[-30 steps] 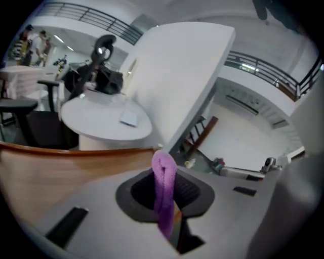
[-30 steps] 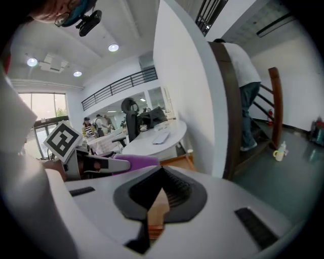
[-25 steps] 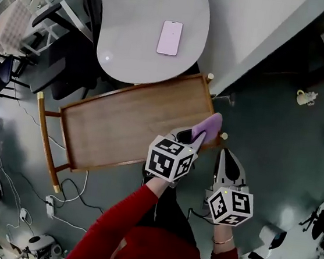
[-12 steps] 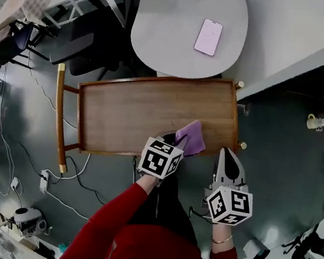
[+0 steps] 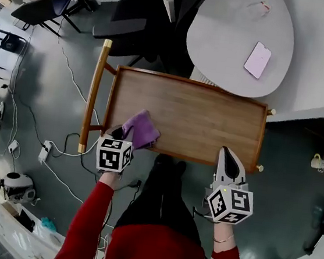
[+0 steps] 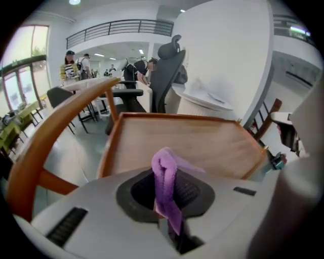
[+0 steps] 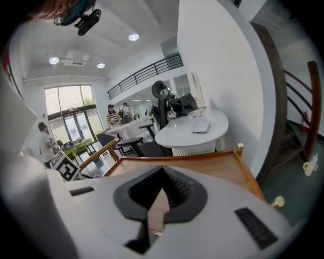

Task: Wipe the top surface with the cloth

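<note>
A purple cloth lies on the near left corner of the wooden cart top. My left gripper is shut on the cloth, which sticks up between its jaws in the left gripper view, with the wooden top spread out ahead. My right gripper hangs just off the cart's near right edge, shut with nothing between its jaws. In the right gripper view its jaws point over the wooden top.
A round white table with a pink phone stands beyond the cart, next to a white wall. The cart's curved wooden handle is at its left end. Cables trail over the grey floor. Office chairs stand at the back left.
My left gripper has carried the cloth leftward along the cart's near edge, from the right corner to the left corner. The right gripper has stayed by the near right edge.
</note>
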The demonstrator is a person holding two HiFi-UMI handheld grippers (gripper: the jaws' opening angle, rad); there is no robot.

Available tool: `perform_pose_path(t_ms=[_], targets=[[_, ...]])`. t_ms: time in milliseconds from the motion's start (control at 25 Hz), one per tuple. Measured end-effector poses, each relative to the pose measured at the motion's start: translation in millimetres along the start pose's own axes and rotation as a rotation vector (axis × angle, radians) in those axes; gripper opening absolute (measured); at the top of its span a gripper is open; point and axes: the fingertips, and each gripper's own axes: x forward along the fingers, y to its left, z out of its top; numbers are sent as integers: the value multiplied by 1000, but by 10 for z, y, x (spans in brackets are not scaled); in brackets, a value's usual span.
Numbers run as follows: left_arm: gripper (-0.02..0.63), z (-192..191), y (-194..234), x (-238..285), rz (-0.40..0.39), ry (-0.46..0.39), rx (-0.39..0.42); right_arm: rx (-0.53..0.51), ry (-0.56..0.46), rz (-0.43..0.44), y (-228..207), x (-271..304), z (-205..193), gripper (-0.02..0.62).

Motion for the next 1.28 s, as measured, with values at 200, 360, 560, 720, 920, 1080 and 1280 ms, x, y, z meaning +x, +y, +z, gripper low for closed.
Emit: perform_pose_path(t_ms=[200,360,560,720,920,1080,1280], targets=[[55,-69,476,-162,184,6,50,-30,19,45,121,106,17,11],[55,-48,585,-236,263,7,71,-41,32,59,144,154,22,11],[55,-65,630,-281,271,14,70,-48,36,63,216,127,53,11],[55,-81,659,-289,287,18,82,-44,32,61,193,129,40,11],[55,151,679,-476,329,-61,110,-34,0,53,155,174,75,11],[55,743,598,-809,306,-307,127,-23,-64,41,108,182,207,11],[55,1472,136,-1164,157,-586,186,-12,-172,32,86,51,452,11]])
